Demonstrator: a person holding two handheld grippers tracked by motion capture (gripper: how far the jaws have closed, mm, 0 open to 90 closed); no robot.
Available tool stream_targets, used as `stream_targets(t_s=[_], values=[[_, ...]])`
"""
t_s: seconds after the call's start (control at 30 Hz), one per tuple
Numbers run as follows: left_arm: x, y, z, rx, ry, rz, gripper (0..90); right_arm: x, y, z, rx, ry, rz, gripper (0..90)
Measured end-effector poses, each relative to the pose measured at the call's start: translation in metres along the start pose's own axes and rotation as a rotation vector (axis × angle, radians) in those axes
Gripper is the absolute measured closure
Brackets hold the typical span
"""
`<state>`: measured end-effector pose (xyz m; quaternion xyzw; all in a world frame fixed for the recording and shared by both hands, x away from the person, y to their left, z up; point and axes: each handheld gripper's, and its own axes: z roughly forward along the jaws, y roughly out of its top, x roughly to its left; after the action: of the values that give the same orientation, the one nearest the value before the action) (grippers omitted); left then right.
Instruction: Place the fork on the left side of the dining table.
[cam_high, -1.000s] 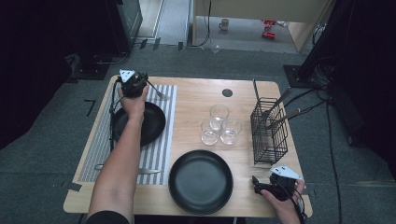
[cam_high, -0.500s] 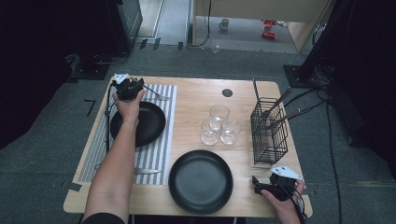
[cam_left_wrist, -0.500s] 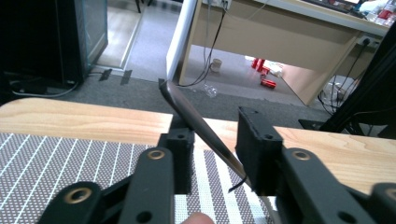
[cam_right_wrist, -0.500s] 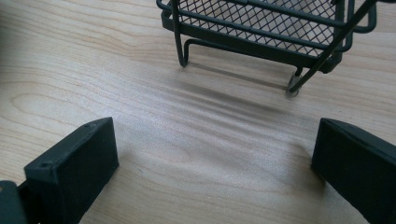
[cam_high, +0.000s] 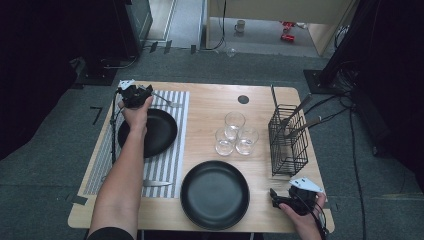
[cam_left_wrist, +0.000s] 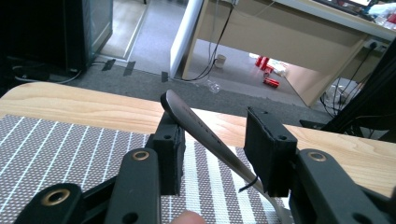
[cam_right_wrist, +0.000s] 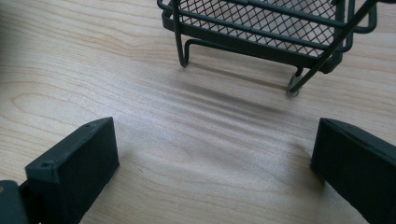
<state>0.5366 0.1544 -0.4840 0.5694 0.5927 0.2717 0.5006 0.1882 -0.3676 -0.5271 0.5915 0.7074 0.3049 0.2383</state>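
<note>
Wooden table (cam_high: 210, 107) — left gripper (cam_left_wrist: 219, 154) clasps a spoon (cam_left_wrist: 205, 135), right gripper (cam_right_wrist: 210, 172) gapes — grey carpet around.

striped mat (cam_high: 170, 170) on table's (cam_high: 210, 107) left; small pan (cam_high: 157, 132) on it, knife (cam_high: 156, 183) nearer. large pan (cam_high: 215, 194) front centre, three glasses (cam_high: 234, 134) behind it, wire basket (cam_high: 287, 140) right.

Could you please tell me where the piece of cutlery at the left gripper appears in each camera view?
High view: cutlery at far left, above the striped placemat.
Left gripper view: centre, between the jaws.
Right gripper view: not in it.
Shared landmark: the striped placemat.
</note>
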Motion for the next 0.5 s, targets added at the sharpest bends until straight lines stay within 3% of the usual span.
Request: stream_targets(t_s=[0.33,0.5], values=[[0.007,-0.001,0.000,0.022,0.035,-0.004,54.6,0.000,0.000,0.000,0.000,0.000,0.000,0.0],[0.013,-0.003,-0.001,0.029,0.052,-0.028,54.4,0.000,0.000,0.000,0.000,0.001,0.000,0.0]])
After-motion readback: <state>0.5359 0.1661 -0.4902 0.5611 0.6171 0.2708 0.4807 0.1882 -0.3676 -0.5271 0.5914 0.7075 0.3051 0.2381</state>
